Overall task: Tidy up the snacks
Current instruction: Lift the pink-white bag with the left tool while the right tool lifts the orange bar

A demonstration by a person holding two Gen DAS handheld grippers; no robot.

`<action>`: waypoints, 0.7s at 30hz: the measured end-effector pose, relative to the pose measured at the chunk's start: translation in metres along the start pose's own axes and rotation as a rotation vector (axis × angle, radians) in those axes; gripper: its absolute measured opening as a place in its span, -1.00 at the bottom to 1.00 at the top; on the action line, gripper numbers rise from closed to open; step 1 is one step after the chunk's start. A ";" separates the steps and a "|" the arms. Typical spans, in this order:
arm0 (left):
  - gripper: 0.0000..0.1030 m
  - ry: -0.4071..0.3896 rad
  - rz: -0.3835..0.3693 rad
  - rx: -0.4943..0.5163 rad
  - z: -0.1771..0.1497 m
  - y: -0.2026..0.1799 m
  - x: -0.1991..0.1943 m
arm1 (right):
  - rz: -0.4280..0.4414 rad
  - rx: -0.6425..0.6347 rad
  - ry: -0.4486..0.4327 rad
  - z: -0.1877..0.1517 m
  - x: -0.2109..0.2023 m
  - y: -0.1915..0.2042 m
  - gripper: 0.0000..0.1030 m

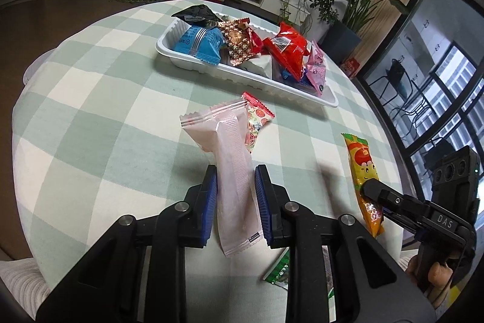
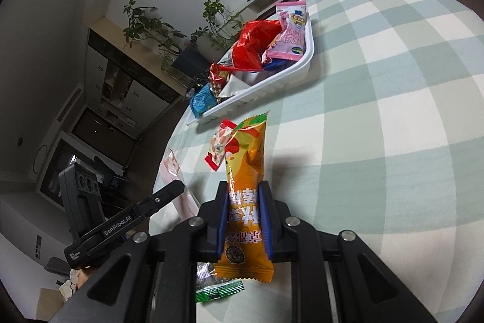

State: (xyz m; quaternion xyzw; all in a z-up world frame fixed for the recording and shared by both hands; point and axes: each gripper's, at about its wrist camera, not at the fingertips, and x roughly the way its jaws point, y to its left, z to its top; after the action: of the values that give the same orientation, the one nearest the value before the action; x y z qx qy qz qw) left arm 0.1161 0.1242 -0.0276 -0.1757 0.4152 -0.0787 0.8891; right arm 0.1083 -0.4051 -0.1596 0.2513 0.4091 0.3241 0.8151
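Note:
My left gripper (image 1: 236, 189) is shut on a long pale pink snack packet (image 1: 230, 168), held above the checked tablecloth. My right gripper (image 2: 244, 202) is shut on an orange snack packet (image 2: 246, 202); the same packet shows in the left wrist view (image 1: 364, 174). A white tray (image 1: 242, 77) at the far side of the table holds several wrapped snacks, blue, red, gold and pink; it also shows in the right wrist view (image 2: 263, 90). A small red and white packet (image 1: 257, 123) lies on the cloth between the grippers and the tray.
A green packet (image 1: 278, 271) lies on the cloth under the grippers, also in the right wrist view (image 2: 217, 289). The round table's edge curves close on the left and right. Potted plants and a TV shelf stand beyond the table.

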 end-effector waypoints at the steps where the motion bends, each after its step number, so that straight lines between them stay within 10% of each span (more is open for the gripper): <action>1: -0.56 -0.002 -0.002 -0.002 0.000 0.001 -0.001 | 0.005 0.001 -0.003 0.000 0.000 0.001 -0.59; 21: -0.68 -0.046 -0.007 -0.001 0.007 -0.002 -0.012 | 0.020 0.005 -0.039 0.006 -0.008 0.005 -0.59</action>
State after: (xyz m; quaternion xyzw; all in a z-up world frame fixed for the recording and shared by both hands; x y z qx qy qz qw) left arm 0.1139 0.1277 -0.0143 -0.1793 0.3943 -0.0775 0.8980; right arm 0.1078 -0.4083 -0.1494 0.2635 0.3916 0.3262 0.8190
